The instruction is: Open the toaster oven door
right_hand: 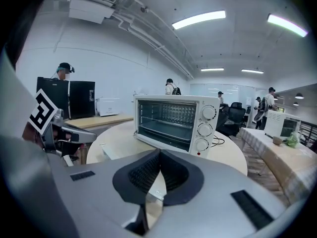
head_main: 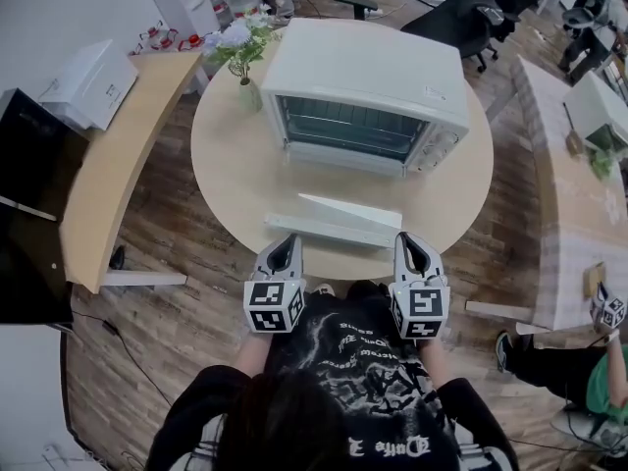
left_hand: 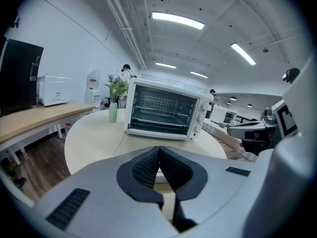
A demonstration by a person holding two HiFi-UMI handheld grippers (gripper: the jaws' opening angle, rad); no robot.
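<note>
A white toaster oven [head_main: 368,77] stands on the round beige table [head_main: 226,165], also seen in the left gripper view [left_hand: 163,108] and the right gripper view [right_hand: 173,118]. Its door [head_main: 334,230] lies folded down flat toward me, glass pane see-through, and the racks inside show. Three knobs [right_hand: 204,129] sit at its right side. My left gripper [head_main: 287,240] [left_hand: 159,148] hovers at the table's near edge, left of the door's end, shut and holding nothing. My right gripper [head_main: 410,238] [right_hand: 159,151] hovers just right of the door's end, also shut and holding nothing.
A green vase of flowers [head_main: 242,57] stands left of the oven. A curved wooden desk [head_main: 118,155] with a white appliance [head_main: 90,81] runs along the left, beside a black cabinet [head_main: 29,194]. Office chairs [head_main: 461,13] stand behind; a long table [head_main: 579,194] and a seated person [head_main: 589,381] are at the right.
</note>
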